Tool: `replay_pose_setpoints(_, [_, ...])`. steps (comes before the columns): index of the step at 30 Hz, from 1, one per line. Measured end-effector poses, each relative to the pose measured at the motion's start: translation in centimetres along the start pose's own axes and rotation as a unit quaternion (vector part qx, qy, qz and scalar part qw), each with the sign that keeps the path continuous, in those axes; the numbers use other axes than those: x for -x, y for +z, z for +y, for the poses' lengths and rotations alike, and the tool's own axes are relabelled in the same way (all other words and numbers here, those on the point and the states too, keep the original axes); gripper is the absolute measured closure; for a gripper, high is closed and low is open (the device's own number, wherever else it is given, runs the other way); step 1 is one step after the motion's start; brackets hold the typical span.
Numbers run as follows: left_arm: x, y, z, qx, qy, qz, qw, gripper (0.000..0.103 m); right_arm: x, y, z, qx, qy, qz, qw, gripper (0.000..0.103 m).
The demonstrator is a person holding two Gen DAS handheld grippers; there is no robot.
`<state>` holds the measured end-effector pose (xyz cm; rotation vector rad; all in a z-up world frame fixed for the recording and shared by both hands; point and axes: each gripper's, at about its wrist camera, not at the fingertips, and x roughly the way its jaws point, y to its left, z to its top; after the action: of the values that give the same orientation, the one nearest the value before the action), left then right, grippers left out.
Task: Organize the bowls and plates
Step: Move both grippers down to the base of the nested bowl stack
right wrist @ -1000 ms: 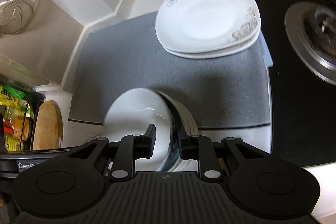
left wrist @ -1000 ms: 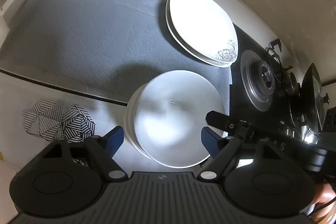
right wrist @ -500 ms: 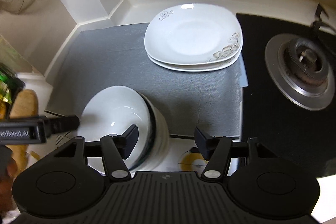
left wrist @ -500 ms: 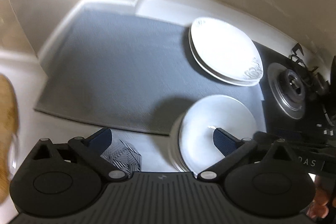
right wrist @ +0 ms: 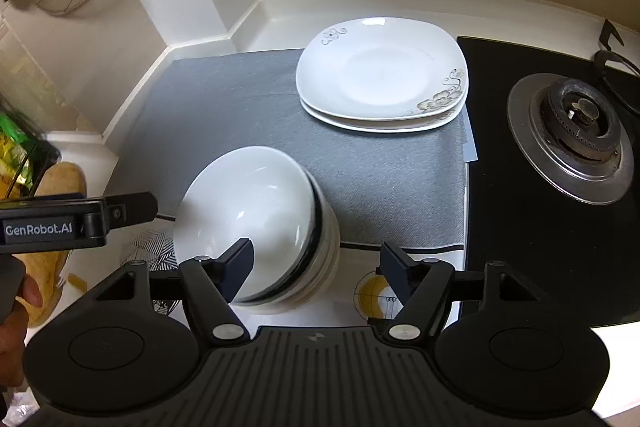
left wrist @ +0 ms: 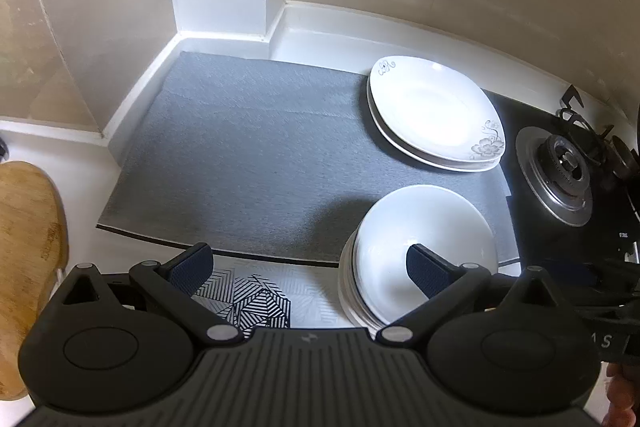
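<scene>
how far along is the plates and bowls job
Looks nearly done: plates stacked on the mat, bowls nested at its front edge. Nothing in hand: left gripper wide open, right gripper opening with nothing between its pads. No loose dishes visible; at most the bowls could go fully onto the mat.

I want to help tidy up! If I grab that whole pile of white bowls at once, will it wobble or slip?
Probably wobbly: the stack of bowls looks tilted and sits half off the grey mat, near the counter's edge. Likely slippery too, since the glossy insides show shiny highlights. It looks like ceramic, so several bowls together would feel heavy and could chip if they bump.
</scene>
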<state>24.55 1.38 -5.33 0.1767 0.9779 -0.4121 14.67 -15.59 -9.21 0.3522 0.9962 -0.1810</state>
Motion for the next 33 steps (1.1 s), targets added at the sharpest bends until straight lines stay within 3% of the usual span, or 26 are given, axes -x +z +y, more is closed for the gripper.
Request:
replay_pose_setpoints(14, [0.8,-1.5,0.0,-0.017,0.018,-0.014,0.9996,0.0,1.0,-1.5,0.9,0.008,0.002,-0.019,1.0,0.027])
replay_pose_setpoints(21, [-0.1,-2.2,0.3,-0.018,0.022,-0.006,0.9996,0.0,1.1,-2.0,1.1,0.006,0.002,-0.024,1.0,0.021])
replay_pose_setpoints(33, [-1.9,-2.4,0.1,-0.021,0.018,0.001,0.9996,0.0,0.4,-2.1,0.3,-0.014,-0.007,-0.02,1.0,0.02])
